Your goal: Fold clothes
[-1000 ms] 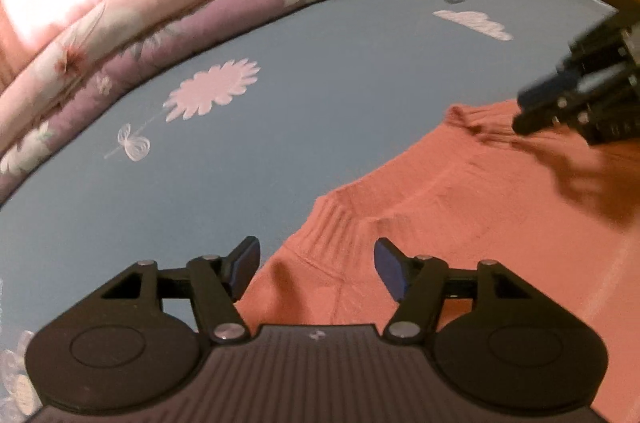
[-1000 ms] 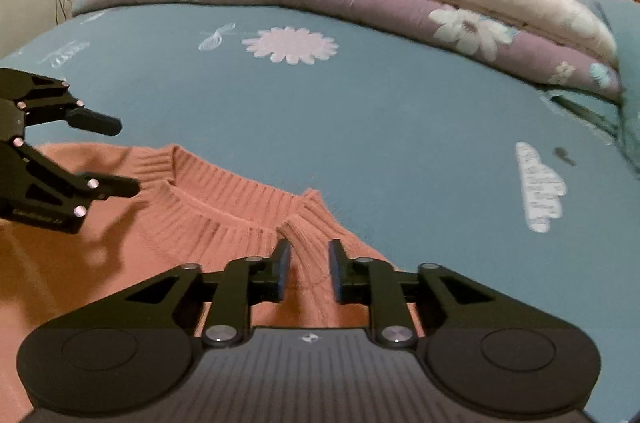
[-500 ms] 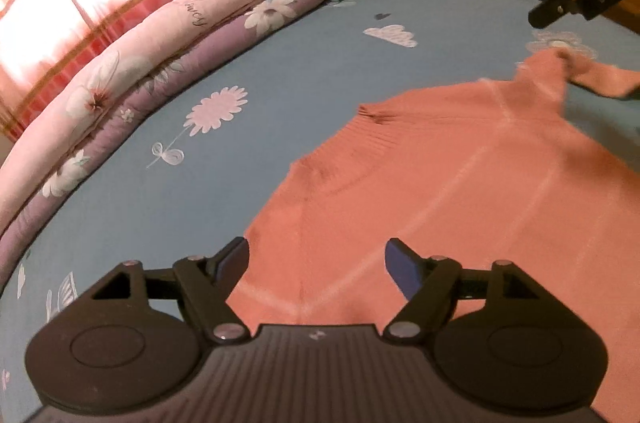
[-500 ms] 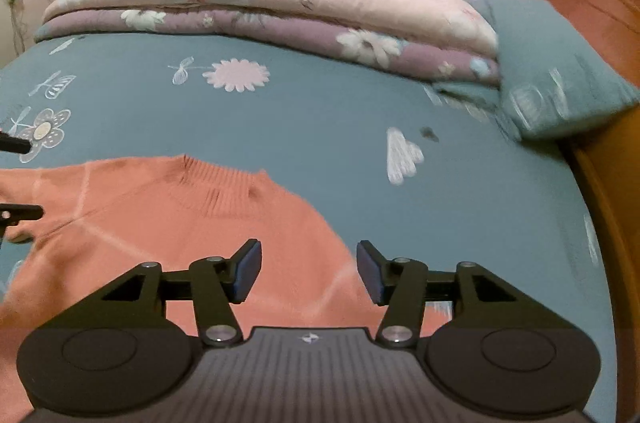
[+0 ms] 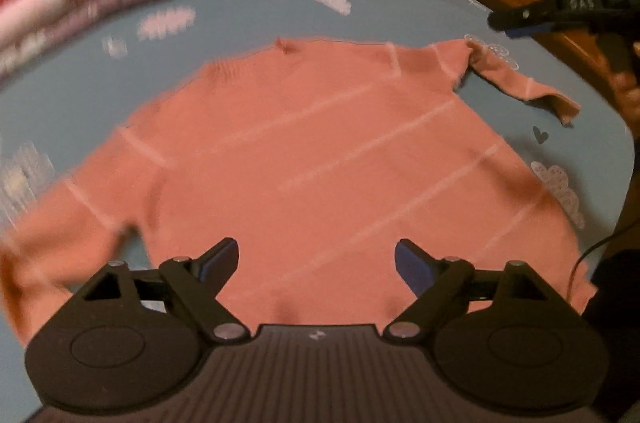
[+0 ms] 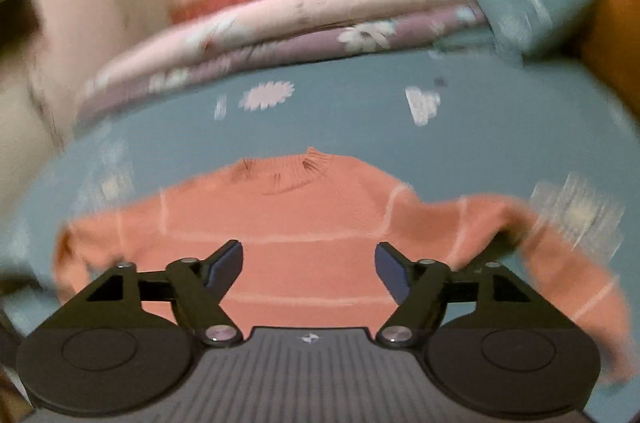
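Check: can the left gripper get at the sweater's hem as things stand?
Probably yes. The left gripper is open and empty, its jaws having just widened, above the orange sweater spread flat on the bed sheet. Nothing lies between them; the right gripper is off to the side.

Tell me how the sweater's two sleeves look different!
On the salmon-pink knitted sweater, the sleeve by the wooden headboard looks thin and twisted, its cuff curled up; the other sleeve lies wide and flat, running off toward the picture's edge. Both are the same pink with pale stripes and rest on the blue flowered bedsheet.
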`<action>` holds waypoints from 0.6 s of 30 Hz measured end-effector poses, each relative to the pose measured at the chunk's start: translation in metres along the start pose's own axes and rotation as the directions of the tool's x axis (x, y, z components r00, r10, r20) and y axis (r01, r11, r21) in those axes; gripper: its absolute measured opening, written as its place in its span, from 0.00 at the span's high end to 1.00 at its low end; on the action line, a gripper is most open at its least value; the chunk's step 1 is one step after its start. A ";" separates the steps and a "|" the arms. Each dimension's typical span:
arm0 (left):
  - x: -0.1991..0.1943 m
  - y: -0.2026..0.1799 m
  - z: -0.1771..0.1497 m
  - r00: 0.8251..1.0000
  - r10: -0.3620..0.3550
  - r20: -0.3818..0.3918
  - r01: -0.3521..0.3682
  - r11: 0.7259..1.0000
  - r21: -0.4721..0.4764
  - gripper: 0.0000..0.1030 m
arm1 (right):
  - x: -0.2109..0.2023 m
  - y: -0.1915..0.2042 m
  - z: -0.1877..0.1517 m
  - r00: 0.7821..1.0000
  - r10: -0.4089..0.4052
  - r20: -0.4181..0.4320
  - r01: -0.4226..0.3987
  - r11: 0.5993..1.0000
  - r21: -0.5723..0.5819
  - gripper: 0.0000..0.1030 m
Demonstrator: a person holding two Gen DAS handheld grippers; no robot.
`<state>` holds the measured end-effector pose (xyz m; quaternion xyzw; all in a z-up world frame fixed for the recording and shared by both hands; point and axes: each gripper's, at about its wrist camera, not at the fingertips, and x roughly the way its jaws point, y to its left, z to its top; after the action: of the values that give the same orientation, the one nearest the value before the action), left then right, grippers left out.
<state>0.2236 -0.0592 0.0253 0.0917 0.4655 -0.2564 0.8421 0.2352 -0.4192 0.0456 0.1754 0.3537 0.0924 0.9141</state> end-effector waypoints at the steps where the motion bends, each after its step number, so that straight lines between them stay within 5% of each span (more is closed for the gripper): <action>1: 0.013 0.004 -0.004 1.000 -0.002 -0.007 0.002 0.999 -0.039 0.17 | 0.009 -0.015 -0.006 1.000 0.011 0.016 -0.012 0.998 0.061 0.23; 5: 0.050 0.013 -0.017 0.999 0.041 -0.032 -0.045 0.993 -0.113 0.17 | 0.050 -0.066 -0.031 0.999 -0.036 0.026 0.030 0.975 0.219 0.23; 8: 0.063 0.015 -0.023 0.996 0.080 0.024 -0.077 0.990 -0.119 0.17 | 0.072 -0.087 -0.038 0.996 0.040 0.082 -0.061 0.961 0.269 0.23; 13: 0.089 0.018 -0.037 0.994 0.068 0.080 -0.056 0.988 -0.141 0.14 | 0.113 -0.083 -0.023 0.987 0.136 0.084 -0.153 0.956 0.249 0.22; 18: 0.091 0.005 -0.044 0.990 0.111 0.086 -0.109 0.993 -0.035 0.08 | 0.148 -0.068 -0.028 0.984 0.177 0.025 -0.178 0.966 0.188 0.22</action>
<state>0.2333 -0.0692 -0.0745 0.0931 0.4259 -0.2064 0.8760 0.3272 -0.4312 -0.0910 0.2929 0.3400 0.1391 0.8827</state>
